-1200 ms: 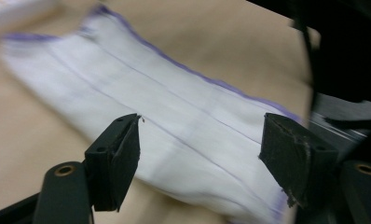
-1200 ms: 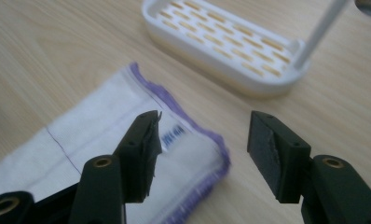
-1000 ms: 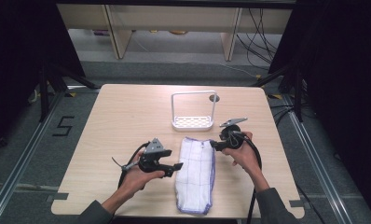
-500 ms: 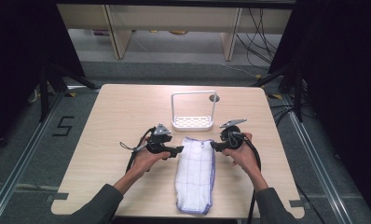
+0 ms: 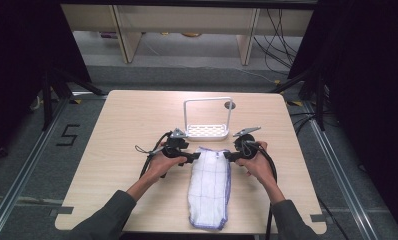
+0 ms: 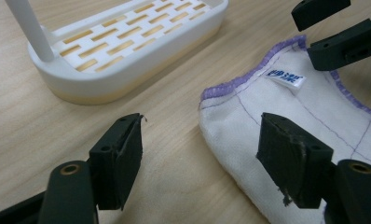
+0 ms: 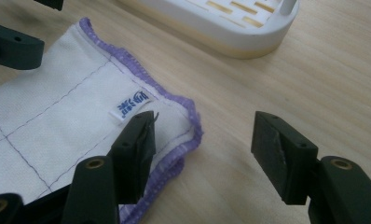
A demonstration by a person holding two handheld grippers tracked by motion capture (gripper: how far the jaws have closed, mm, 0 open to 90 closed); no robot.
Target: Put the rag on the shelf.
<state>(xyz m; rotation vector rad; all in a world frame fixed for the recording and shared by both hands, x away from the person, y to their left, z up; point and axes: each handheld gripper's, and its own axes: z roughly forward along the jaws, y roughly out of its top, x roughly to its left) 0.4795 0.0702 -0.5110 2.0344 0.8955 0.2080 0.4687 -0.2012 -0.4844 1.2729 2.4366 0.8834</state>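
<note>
Two hand-held grippers flank one folded cloth (image 5: 209,186) in the high view. The cloth lies on the table (image 5: 112,125), just in front of one white rack (image 5: 207,131). The left hand-held gripper (image 5: 194,156) sits at the cloth's far left corner, the right hand-held gripper (image 5: 227,156) at its far right corner. Two hands hold them, one each.

From the left gripper view, the left hand-held gripper (image 6: 200,161) stands open, one jaw over bare wood, the other over the cloth's (image 6: 286,121) edge, neither pressing on it. One small label (image 6: 285,78) sits near the cloth's purple hem. The rack (image 6: 123,46) lies beyond the cloth, and the other gripper's two jaws (image 6: 330,28) hang over the cloth's far side.

From the right gripper view, the right hand-held gripper (image 7: 202,144) is open and has just been widening, with the cloth's (image 7: 58,126) corner between its jaws, unpinched. The label (image 7: 133,104) lies just beyond the jaw over the cloth; the rack (image 7: 221,23) is beyond that corner.
</note>
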